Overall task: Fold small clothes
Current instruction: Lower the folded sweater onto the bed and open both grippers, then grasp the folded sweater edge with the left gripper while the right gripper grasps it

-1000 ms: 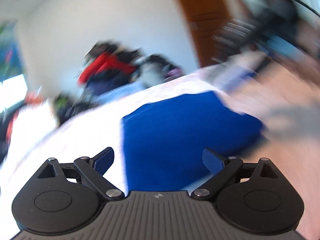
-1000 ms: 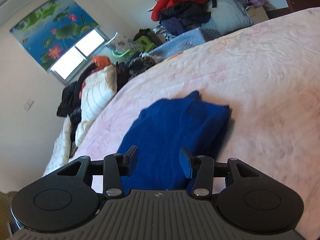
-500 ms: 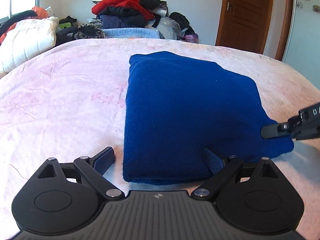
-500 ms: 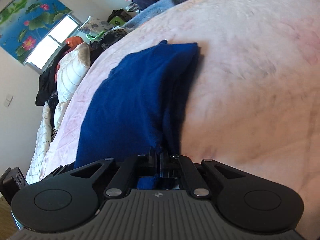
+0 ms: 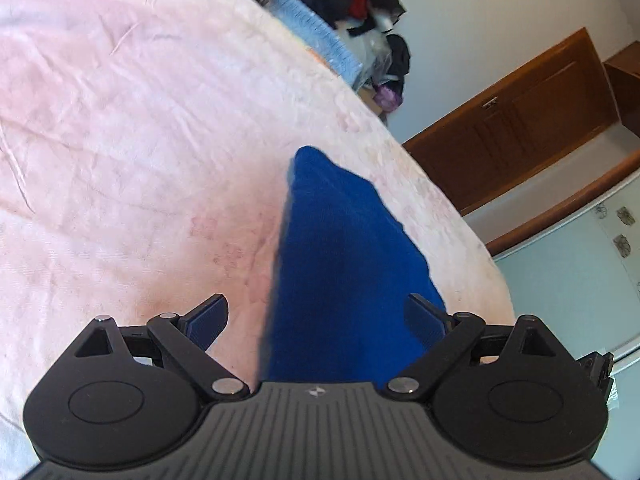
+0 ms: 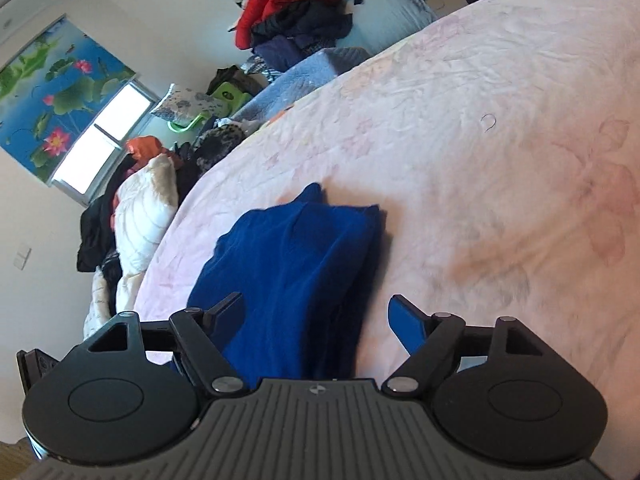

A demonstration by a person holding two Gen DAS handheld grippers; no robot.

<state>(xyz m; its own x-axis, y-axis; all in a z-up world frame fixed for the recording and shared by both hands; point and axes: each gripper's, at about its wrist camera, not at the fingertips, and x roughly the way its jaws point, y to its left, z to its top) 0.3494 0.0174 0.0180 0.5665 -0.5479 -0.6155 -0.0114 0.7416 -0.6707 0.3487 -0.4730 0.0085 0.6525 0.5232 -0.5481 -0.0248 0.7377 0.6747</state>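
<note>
A folded blue knit garment (image 5: 344,260) lies on the pink bedspread (image 5: 140,120). My left gripper (image 5: 316,312) is open at its near end. The left finger is over the bedspread and the right finger is over the cloth's right edge, with no pad pressing. In the right wrist view the same garment (image 6: 296,252) runs away from my right gripper (image 6: 316,306). Its jaws are opening. The thick folded edge sits between them and neither pad touches it. The right finger hangs over bare bedspread (image 6: 480,120).
A heap of red and dark clothes (image 6: 296,12) is piled at the far end of the bed beside a light blue blanket (image 5: 316,36). A white quilt (image 6: 144,208) lies along the window side. A wooden door (image 5: 520,120) stands past the bed's edge.
My right gripper was shut on the garment's folded edge half a second ago and has since let go and drawn back. My left gripper has rolled and shifted along the garment's near end.
</note>
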